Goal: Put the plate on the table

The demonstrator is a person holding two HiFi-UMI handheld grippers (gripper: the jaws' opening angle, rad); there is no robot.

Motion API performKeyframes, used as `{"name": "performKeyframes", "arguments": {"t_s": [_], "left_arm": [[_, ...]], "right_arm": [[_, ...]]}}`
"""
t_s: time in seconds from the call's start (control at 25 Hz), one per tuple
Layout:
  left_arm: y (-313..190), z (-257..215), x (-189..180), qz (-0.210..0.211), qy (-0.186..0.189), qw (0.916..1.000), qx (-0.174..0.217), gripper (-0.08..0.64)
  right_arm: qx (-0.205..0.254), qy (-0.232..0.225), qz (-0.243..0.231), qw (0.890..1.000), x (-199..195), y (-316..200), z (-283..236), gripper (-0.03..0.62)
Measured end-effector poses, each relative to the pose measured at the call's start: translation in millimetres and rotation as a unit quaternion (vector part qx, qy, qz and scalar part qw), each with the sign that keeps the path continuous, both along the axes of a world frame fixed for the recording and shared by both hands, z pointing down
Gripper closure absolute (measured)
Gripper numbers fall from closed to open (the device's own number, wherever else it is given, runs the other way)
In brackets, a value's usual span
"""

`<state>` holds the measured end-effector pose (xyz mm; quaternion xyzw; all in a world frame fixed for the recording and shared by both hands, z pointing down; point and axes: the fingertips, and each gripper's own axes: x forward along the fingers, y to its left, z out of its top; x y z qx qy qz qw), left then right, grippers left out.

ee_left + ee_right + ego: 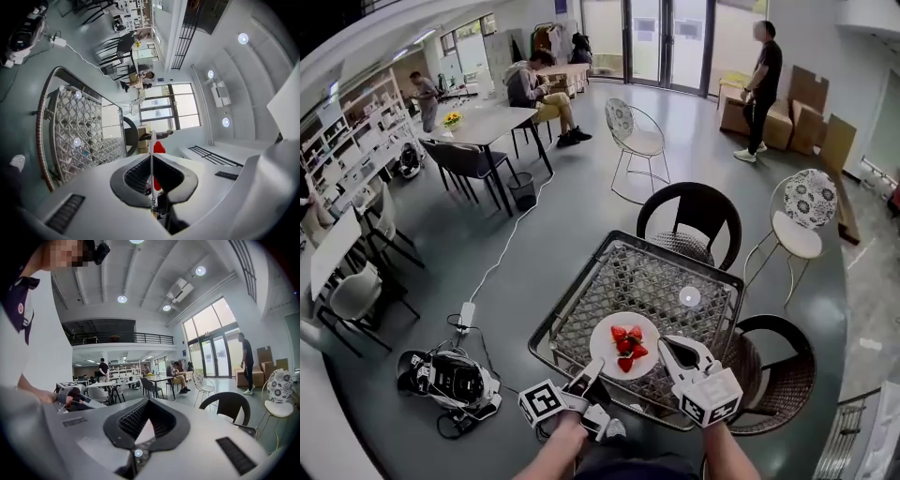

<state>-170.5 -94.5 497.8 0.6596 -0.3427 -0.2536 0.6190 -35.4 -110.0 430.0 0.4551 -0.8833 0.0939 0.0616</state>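
Over the near end of the wire surface (656, 277) sits a round white plate (604, 339), held between two tongs. The plate is small and flat, with a plain rim. A little heap of red strawberries (628, 349) lies in its middle. It looks level, and I cannot tell if it touches the wire top.

The left tongs (592, 369) are closed on the plate's near left edge. In the left gripper view the plate shows as a thin white line pinched between the dark pads, with red berries just past them. The right tongs (666, 351) are closed on the plate's right edge. In the right gripper view a white bit of the rim is squeezed between the pads.

The surface is a square of crossed grey wire with a dark frame. A small white round thing (689, 296) lies on it, beyond the plate. A black woven chair (689, 214) stands at the far side, and another (780, 373) at the right.
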Motion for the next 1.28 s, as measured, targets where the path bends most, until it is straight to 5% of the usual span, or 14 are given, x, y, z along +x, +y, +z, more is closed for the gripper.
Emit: {"name": "performKeyframes", "arguments": {"t_s": [0.48,1.28], "left_arm": [[-36,14,-17,0.014,0.009,0.9998,-0.01,0.543],[-53,11,19,-0.036,0.004,0.9993,-0.011,0.543]], "right_arm": [[-0.018,0.006,0.019,1.0,-17,-30,12,0.586],[-0.003,-0.019,-0.042,0.999,18,-74,1,0.586]]}}
